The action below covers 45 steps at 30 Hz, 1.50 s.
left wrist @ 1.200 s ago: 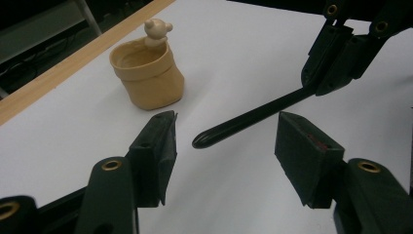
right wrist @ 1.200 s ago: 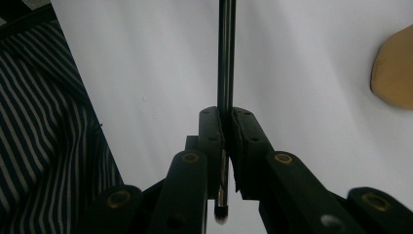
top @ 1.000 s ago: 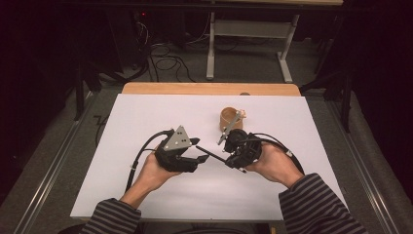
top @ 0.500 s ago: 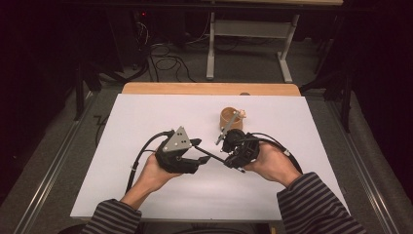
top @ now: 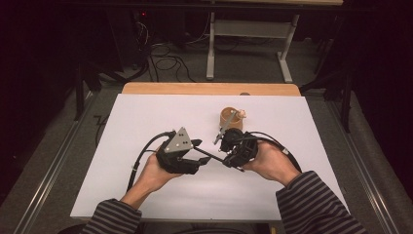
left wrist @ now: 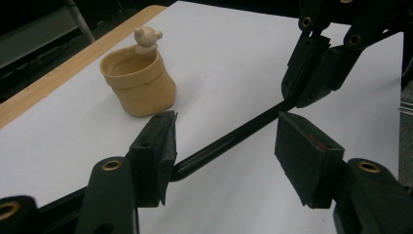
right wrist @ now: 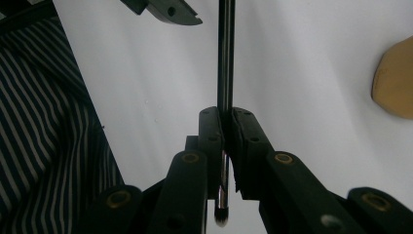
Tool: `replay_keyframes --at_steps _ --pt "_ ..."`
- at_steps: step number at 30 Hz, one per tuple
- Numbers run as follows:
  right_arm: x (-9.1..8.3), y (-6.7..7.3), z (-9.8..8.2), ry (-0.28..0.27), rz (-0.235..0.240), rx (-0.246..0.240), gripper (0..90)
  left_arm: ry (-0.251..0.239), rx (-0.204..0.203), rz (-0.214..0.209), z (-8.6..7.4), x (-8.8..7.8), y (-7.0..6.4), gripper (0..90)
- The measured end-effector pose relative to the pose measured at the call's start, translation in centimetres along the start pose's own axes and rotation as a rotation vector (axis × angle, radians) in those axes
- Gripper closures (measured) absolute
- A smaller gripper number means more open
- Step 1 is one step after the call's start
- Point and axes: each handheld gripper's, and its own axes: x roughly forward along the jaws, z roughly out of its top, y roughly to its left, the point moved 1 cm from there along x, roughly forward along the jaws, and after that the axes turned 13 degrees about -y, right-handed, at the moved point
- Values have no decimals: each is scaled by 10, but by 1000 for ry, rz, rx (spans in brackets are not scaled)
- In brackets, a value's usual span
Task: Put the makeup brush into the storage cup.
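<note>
On the white tabletop [top: 146, 117], to the left of the small tan cup-shaped holder with a little bear figure on its rim [top: 230, 118], the left gripper [top: 197, 151] rests low in the person's left hand [top: 153, 173]. Its jaws stand apart around the near end of a slim black glossy rod, a thin brush handle [left wrist: 229, 141]; the handle passes between the pads [left wrist: 158, 153] and lies just against the left one, while the right pad stays clear of it. Nearer the holder, just in front of it, the right gripper [top: 228, 157] has its jaws closed tight on the same handle, whose small brush tip [right wrist: 221, 217] pokes out behind them. The holder itself stands upright beyond both grippers, close to the table's wooden far edge [top: 209, 88].
</note>
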Motion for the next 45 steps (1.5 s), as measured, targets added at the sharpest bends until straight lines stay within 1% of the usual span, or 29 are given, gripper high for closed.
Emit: replay_keyframes --at_steps 2,4,7,9,15,18,19,20,27,31,41,45 --pt "-1 0 1 0 1 -1 855 2 3 0 0 0 0 411" --pt "-1 0 1 -9 11 6 855 11 14 2 0 0 -1 411" --pt "-2 -1 1 -8 12 5 855 23 29 3 -1 1 -1 411" --pt "-3 -1 1 -2 10 3 855 25 30 4 -1 1 -2 411" --pt "-4 0 3 -9 18 0 855 43 46 8 -3 4 -2 410" --pt "-5 0 4 2 16 1 855 46 47 11 -3 5 -2 410" --pt "-5 0 5 -7 22 0 855 49 51 13 -3 5 -3 411" --pt "-6 0 5 2 19 -5 855 52 56 14 -3 6 -3 412" --pt "-8 2 6 -4 24 -2 855 68 85 24 -3 7 -6 416" --pt "-9 1 6 -14 28 1 855 72 90 30 -2 7 -5 417" --pt "-10 2 11 -13 30 -5 855 70 96 52 -4 8 -4 425" --pt "-11 3 13 -14 31 -3 855 73 112 67 -3 7 -5 436"
